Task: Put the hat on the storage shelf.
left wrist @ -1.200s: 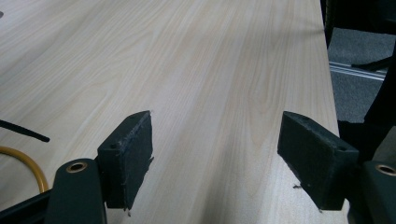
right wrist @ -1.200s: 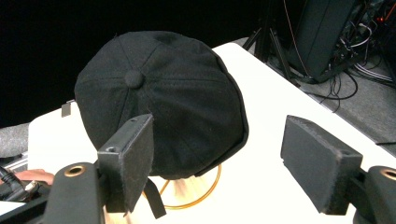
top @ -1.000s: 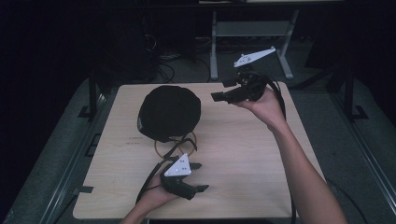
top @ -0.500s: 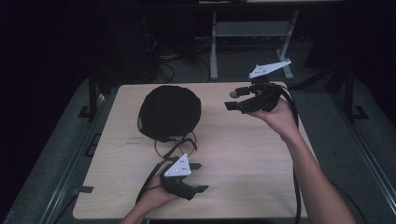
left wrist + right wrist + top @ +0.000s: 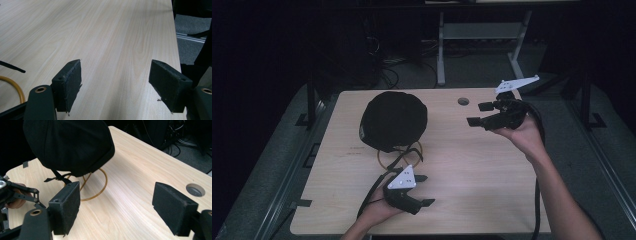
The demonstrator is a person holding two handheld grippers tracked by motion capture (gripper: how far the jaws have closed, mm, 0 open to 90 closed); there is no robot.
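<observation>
A black hat [image 5: 394, 120] sits on a gold wire ring stand [image 5: 412, 152] at the back left of the light wooden table [image 5: 472, 190]; a black strap hangs under it. My left gripper [image 5: 427, 190] rests near the front edge, just in front of the hat, jaws open over bare wood [image 5: 116, 63]. To the right of the hat and well apart from it, my right gripper [image 5: 479, 114] hovers with its jaws pointing left at it. Its jaws [image 5: 117, 187] are open and frame the hat [image 5: 67, 145] and ring [image 5: 100, 187], with nothing between them.
A round cable hole [image 5: 463, 101] lies near the table's back edge, close to the right gripper. A metal stand [image 5: 442, 50] and loose cables are on the dark floor behind the table. The table's right edge [image 5: 175, 37] drops off to grey floor.
The right gripper has moved to the right and downward, away from the hat. The left gripper and the hat have stayed where they were.
</observation>
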